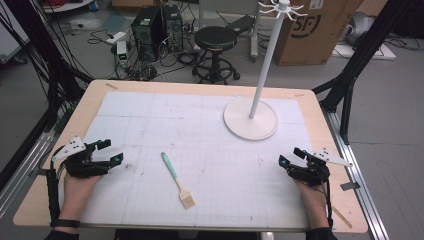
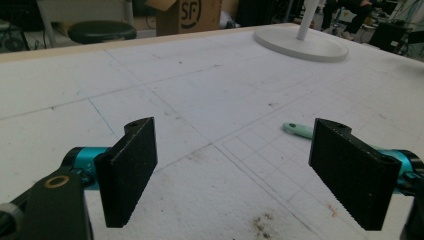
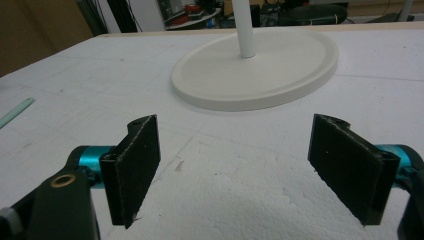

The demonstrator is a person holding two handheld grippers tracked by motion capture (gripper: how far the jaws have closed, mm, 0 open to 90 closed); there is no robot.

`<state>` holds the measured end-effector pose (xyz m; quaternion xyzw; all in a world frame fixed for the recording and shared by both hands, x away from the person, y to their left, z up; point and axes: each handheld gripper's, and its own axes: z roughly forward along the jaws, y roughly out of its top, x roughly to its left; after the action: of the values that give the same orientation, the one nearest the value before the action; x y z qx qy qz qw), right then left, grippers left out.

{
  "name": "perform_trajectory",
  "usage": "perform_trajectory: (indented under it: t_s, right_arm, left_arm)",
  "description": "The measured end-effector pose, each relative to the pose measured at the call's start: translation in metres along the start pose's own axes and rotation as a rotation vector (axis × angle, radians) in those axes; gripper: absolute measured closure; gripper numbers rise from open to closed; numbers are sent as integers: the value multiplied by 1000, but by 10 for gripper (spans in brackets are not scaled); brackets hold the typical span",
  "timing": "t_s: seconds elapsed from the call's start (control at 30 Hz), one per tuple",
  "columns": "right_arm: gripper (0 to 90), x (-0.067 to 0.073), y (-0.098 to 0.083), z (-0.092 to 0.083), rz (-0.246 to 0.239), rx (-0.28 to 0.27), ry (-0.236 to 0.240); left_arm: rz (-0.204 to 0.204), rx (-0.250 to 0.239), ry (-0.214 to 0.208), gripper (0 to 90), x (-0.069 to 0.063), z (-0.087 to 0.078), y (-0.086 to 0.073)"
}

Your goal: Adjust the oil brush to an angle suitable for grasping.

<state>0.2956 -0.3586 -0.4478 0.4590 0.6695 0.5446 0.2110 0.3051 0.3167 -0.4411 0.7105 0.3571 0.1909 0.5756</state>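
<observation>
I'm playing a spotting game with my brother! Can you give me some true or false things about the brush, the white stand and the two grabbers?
1. The brush lies flat on the table, between the two grippers. True.
2. The left gripper is squeezing the brush. False: its jaws stand open with nothing between them, and the brush lies apart from it.
3. The white stand is upright on its round base. True.
4. The right gripper holds the stand's pole. False: its jaws are open and empty, short of the base.
5. The brush has a red handle. False: the handle is pale green, with a tan head.
</observation>
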Motion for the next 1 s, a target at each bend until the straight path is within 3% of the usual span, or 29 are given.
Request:
perform_trajectory:
  t_s: [0.3, 0.5, 0.67, 0.93, 1.0]
  right_arm:
    - [201, 0, 0, 0, 1, 0, 0]
    - [202, 0, 0, 0, 2, 0, 0]
    - [203, 0, 0, 0, 2, 0, -1]
    - [203, 0, 0, 0, -1, 1, -3]
    - [203, 0, 0, 0, 1, 1, -1]
  left_arm:
    - [10, 0, -15, 235, -6, 0, 2]
    - [22, 28, -49, 361, -14, 6, 6]
    - [37, 86, -87, 590, -27, 17, 9]
    - [71, 118, -89, 698, -39, 31, 11]
    - [73, 124, -100, 759, -42, 33, 10]
